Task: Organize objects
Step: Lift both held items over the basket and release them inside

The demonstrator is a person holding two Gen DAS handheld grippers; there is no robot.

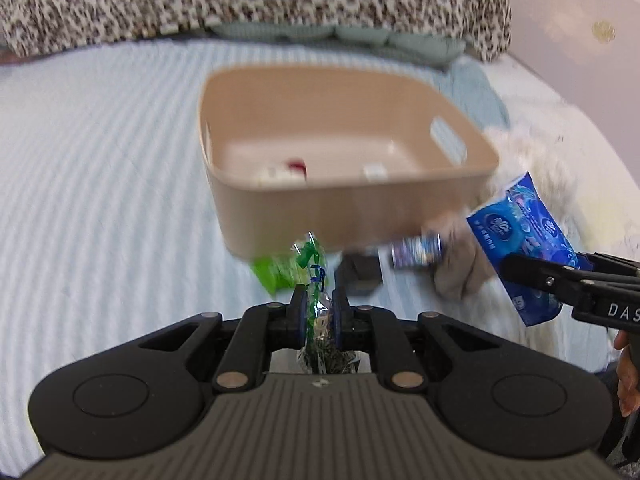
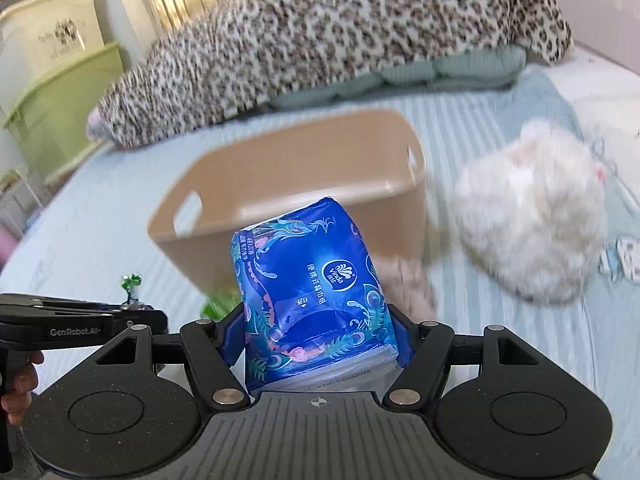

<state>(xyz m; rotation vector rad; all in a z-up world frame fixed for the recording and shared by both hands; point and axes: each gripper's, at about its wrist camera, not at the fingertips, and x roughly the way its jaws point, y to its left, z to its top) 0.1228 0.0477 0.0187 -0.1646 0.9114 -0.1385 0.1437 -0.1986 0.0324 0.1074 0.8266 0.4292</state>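
A tan plastic bin [image 1: 352,200] stands on the bed, also in the right wrist view [image 2: 280,184]; small white and red items [image 1: 284,172] lie inside. My left gripper [image 1: 320,306] is shut on a clear green-topped packet [image 1: 316,280], held in front of the bin. My right gripper [image 2: 316,332] is shut on a blue tissue pack [image 2: 312,296], which also shows in the left wrist view [image 1: 524,240], to the right of the bin.
A green wrapper [image 1: 276,272], a dark small object [image 1: 360,272] and a blue-purple packet [image 1: 416,250] lie before the bin. A white fluffy item [image 2: 528,216] lies right of it. A leopard-print pillow [image 2: 320,32] lies behind.
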